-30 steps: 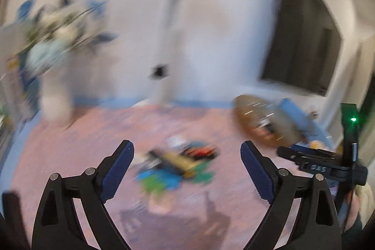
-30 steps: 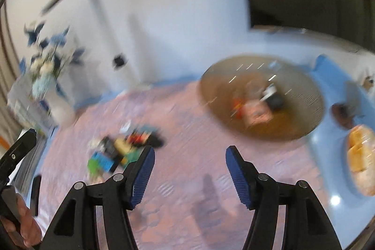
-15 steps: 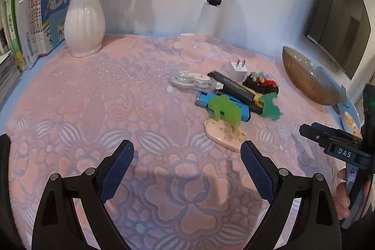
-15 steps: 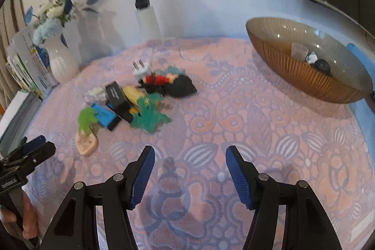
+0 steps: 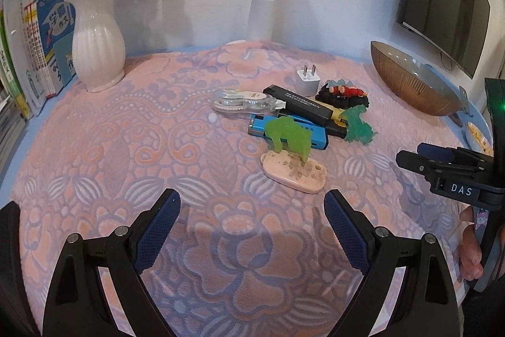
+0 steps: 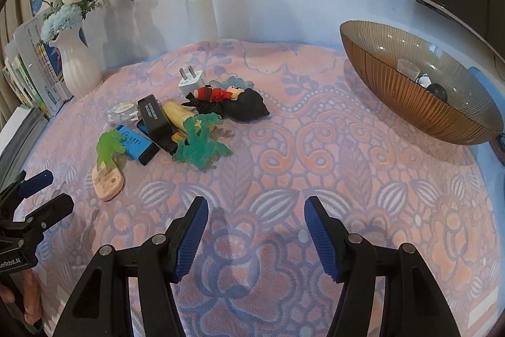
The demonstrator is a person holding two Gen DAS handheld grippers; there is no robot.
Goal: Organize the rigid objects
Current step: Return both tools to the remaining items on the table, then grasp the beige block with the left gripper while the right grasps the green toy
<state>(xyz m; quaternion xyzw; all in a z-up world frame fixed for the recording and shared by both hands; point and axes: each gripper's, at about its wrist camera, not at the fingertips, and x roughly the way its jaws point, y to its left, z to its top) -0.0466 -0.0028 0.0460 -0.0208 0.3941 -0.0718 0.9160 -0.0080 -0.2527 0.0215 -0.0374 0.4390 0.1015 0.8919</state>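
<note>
left gripper: held wide, nothing gripped | right gripper: held wide, nothing gripped | pile of small objects: clustered mid-counter ahead of both, green figure on pink base nearest | amber bowl: seen far right

Ahead of the fingers, a heap is formed on the cloth: white charger, black marker, blue lighter, green camel upright.
</note>
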